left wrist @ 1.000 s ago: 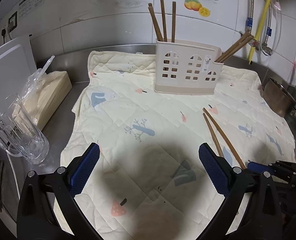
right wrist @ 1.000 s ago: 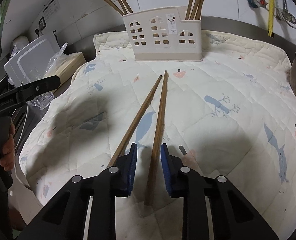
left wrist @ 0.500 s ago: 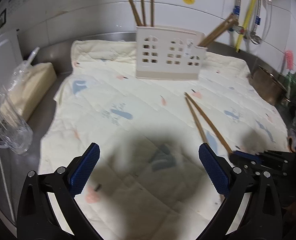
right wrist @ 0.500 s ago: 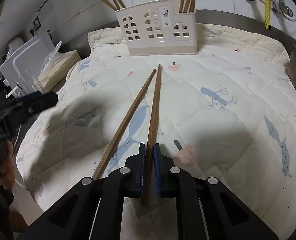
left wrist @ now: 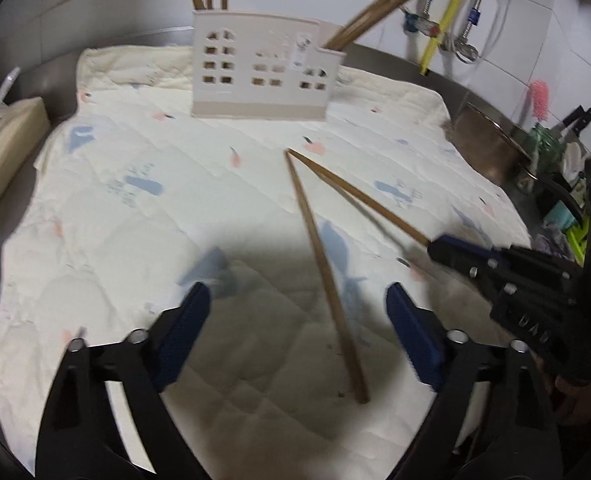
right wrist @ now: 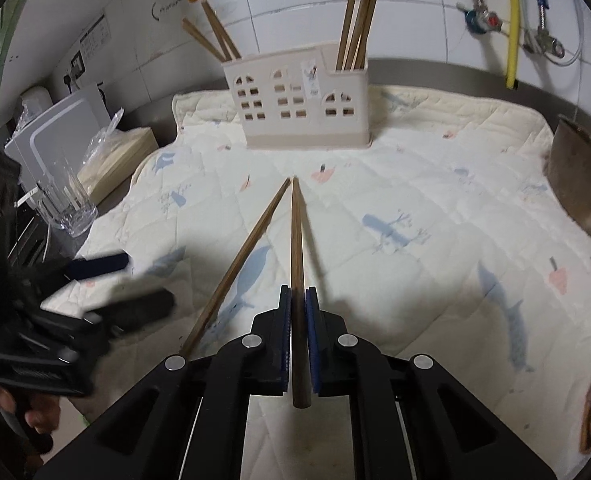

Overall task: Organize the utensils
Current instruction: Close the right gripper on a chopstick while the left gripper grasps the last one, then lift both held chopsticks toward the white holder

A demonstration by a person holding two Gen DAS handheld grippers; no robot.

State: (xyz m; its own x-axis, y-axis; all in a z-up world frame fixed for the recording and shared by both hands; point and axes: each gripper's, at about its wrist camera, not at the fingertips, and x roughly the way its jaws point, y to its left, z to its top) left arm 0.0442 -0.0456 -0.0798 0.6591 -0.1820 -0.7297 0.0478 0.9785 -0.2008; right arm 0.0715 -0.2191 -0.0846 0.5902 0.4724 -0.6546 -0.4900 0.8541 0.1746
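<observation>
R gripper (right wrist: 298,312) has now clamped shut on 1 chopstick (right wrist: 296,248), tip at 12 o'clock twd holder (right wrist: 295,108), ready to lift; 2nd chopstick (left wrist: 327,276) on quilt (left wrist: 135,220); L gripper (left wrist: 295,332) wide open, empty.

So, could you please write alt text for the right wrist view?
The right gripper is shut on one wooden chopstick, while a second chopstick lies beside it on a quilted mat. Behind them stands a beige utensil holder already holding chopsticks.
</observation>
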